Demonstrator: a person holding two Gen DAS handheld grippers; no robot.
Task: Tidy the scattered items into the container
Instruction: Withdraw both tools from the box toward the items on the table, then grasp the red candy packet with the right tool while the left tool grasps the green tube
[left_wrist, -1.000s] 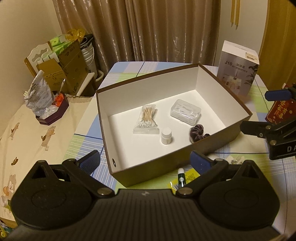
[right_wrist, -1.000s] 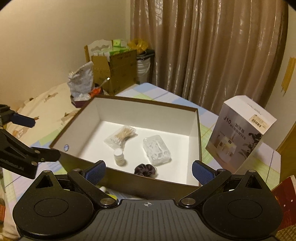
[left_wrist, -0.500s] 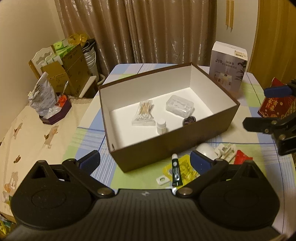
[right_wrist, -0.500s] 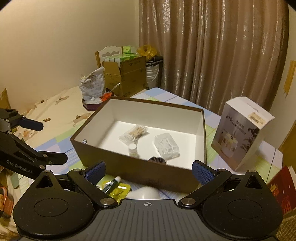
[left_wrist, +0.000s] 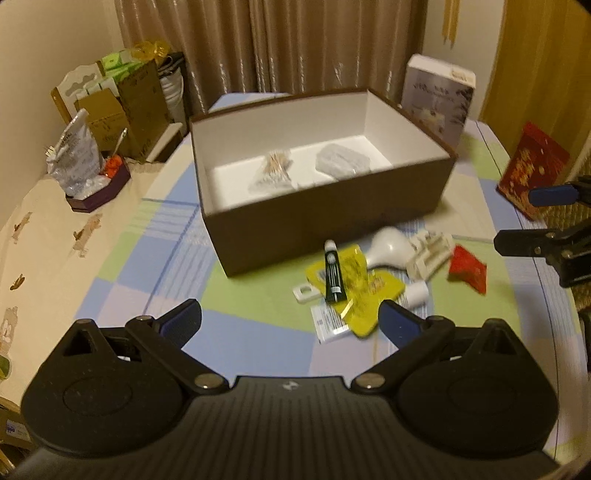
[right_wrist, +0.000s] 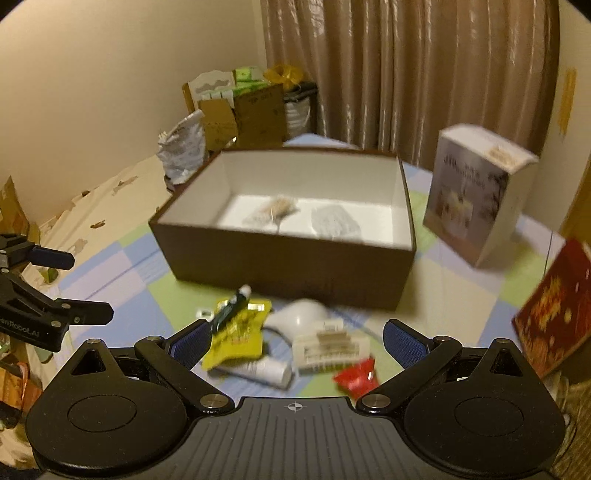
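With both the left tool (left_wrist: 288, 317) and right tool (right_wrist: 293, 338) spread wide and empty, the small black tube (left_wrist: 333, 271) lies on a yellow sachet (left_wrist: 356, 286) on the table (left_wrist: 236, 332) just before the brown box (left_wrist: 325, 221), probably light, slippery, best pinched mid-body.

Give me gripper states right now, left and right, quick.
Left gripper: open, jaws spread wide, holding nothing.
Right gripper: open, jaws spread wide, holding nothing.
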